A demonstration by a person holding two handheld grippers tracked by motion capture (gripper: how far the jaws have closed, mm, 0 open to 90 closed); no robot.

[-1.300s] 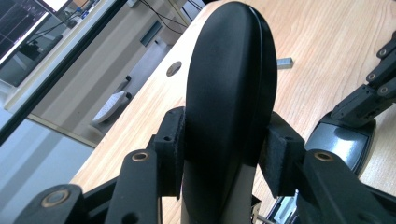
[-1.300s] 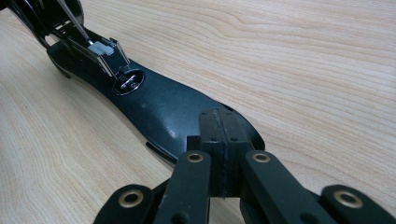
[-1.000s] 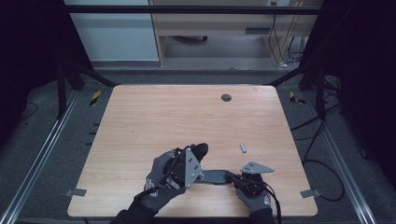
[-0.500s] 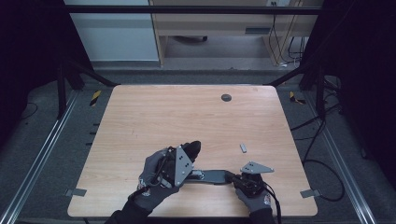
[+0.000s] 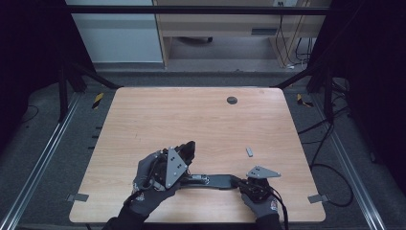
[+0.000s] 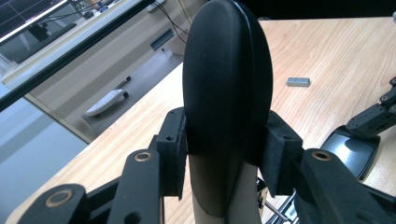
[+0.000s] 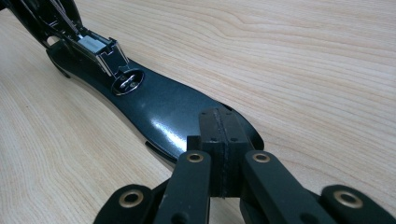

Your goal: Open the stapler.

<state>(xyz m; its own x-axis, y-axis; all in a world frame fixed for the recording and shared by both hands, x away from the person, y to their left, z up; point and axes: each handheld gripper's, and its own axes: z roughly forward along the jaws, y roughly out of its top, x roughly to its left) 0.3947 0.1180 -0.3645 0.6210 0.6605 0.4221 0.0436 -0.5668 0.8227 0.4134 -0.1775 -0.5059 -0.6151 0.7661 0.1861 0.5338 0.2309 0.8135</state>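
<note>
Black domed cover (image 5: 187,148) sits lower left of centre in the high view. Your left gripper (image 5: 184,152) has carried it leftward over the last second, off the base plate (image 5: 210,181), so I'd judge the two halves separated. One grey block (image 5: 249,152) and one dark disc (image 5: 231,100) lie on the wooden table (image 5: 143,120). In the left gripper view, both pads clamp that single cover, mid-frame. In the right gripper view, your right gripper (image 7: 219,135), clenched with nothing between its pads, presses the one plate's near end at lower centre.
</note>
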